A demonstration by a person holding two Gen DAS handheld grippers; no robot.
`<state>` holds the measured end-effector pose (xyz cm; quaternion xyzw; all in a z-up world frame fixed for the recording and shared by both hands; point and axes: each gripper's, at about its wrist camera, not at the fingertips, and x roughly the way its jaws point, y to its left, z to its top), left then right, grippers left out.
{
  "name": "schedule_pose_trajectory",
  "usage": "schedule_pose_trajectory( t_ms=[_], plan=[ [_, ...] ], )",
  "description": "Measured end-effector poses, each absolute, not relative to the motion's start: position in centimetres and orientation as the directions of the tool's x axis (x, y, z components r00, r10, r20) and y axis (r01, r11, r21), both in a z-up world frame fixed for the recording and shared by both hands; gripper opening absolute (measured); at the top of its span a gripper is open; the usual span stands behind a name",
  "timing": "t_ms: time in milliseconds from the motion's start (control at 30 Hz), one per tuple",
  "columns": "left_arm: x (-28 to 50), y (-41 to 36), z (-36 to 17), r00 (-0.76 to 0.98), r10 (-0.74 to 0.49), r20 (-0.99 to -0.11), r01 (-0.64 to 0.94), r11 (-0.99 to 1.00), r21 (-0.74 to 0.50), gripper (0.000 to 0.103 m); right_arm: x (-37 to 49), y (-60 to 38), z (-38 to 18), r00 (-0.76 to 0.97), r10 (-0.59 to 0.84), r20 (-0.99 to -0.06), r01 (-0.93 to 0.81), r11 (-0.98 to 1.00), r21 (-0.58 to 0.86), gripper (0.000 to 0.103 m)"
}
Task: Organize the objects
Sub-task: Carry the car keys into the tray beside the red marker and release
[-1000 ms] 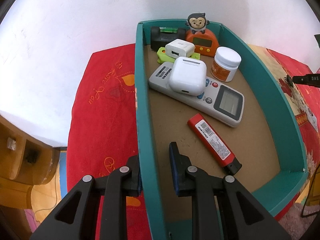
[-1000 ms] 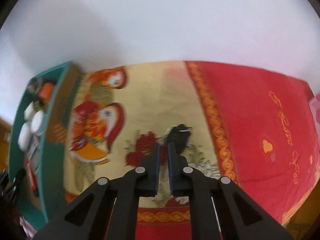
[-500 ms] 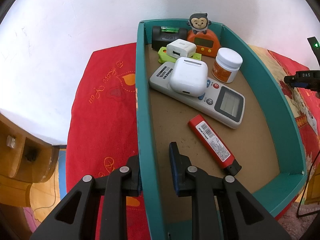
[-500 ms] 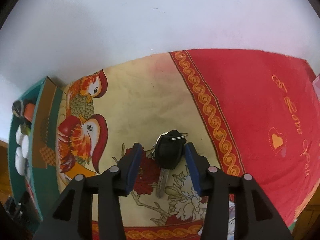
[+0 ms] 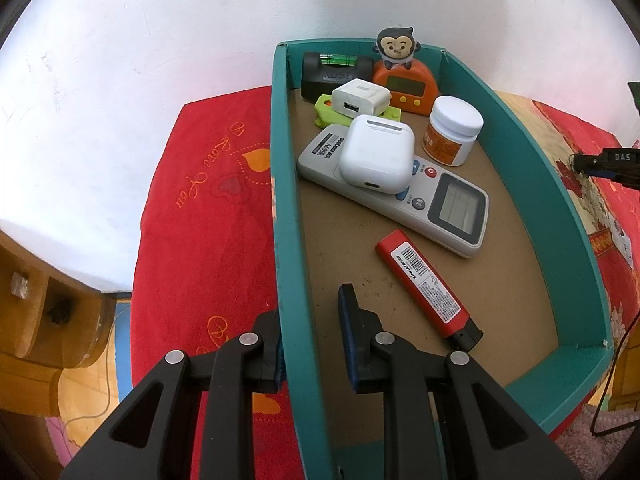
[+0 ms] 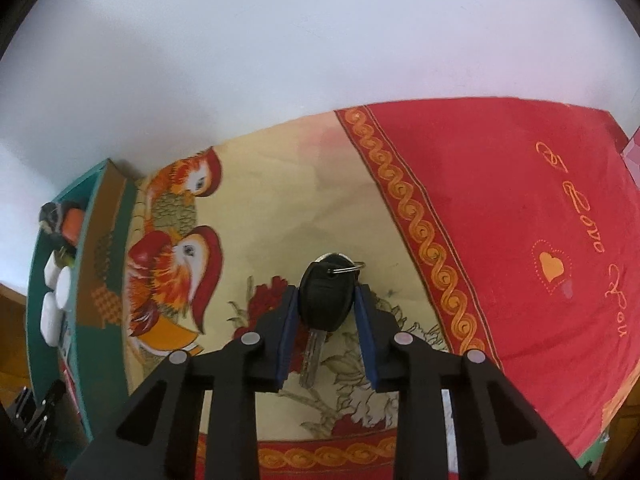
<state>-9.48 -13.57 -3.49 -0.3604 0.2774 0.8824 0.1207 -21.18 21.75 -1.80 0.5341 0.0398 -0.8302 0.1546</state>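
We are pinching the teal box wall with the left gripper to steady it, while the right gripper has just been closing on the car key at lower centre — fob toward frame top, blade toward the camera, long axis between the fingers.

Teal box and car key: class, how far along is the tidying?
Done: remote, earbud case, jar, red stick lie in the teal box, steadied by the left hand-held gripper. In hand: right hand-held gripper closing around the car key. Left: boxing it.
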Motion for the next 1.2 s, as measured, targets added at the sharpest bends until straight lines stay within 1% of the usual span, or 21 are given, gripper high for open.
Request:
schedule_pose_trajectory(
  t_ms=[267,533,600,633,700,833,1033,1133,1200],
  plan=[
    [-9.5,-13.5,-3.4,-0.706,0.014,-0.708,-0.409,-0.824,0.391,0.021,-18.6,20.1,1.1,-0.384,-0.27,-0.883,0.376,-0.919,0.117,0.027],
    [-9.5,-13.4,-3.4,-0.704,0.016,-0.71,-0.407,-0.828,0.386,0.021,-15.6,17.0,4.6,-0.372,-0.369,-0.852,0.497,-0.854,0.153,0.027],
    [-9.6,-13.4,-3.4,-0.703,0.018,-0.711,-0.408,-0.829,0.382,0.021,-15.1,15.9,5.7,-0.363,-0.404,-0.84,0.533,-0.829,0.168,0.027],
    [-9.5,-13.3,-3.4,-0.733,-0.009,-0.681,-0.36,-0.844,0.398,0.021,-14.5,15.2,6.4,-0.355,-0.422,-0.834,0.551,-0.816,0.178,0.027],
    [-9.6,-13.3,-3.4,-0.732,-0.008,-0.681,-0.36,-0.844,0.397,0.021,-13.5,13.9,7.6,-0.327,-0.47,-0.82,0.597,-0.775,0.207,0.027],
    [-9.5,-13.3,-3.4,-0.738,-0.013,-0.675,-0.351,-0.847,0.4,0.021,-10.9,11.5,9.1,-0.274,-0.524,-0.807,0.678,-0.7,0.224,0.027],
    [-9.6,-13.3,-3.4,-0.738,-0.014,-0.674,-0.35,-0.847,0.401,0.021,-7.6,7.9,8.2,-0.149,-0.56,-0.815,0.76,-0.592,0.268,0.027],
    [-9.6,-13.3,-3.5,-0.738,-0.013,-0.674,-0.35,-0.847,0.4,0.021,-6.3,6.3,6.2,-0.084,-0.524,-0.847,0.791,-0.552,0.263,0.027],
    [-9.6,-13.2,-3.5,-0.738,-0.012,-0.674,-0.351,-0.847,0.4,0.021,-5.4,5.2,4.5,-0.072,-0.475,-0.877,0.815,-0.535,0.223,0.027]
  ],
)
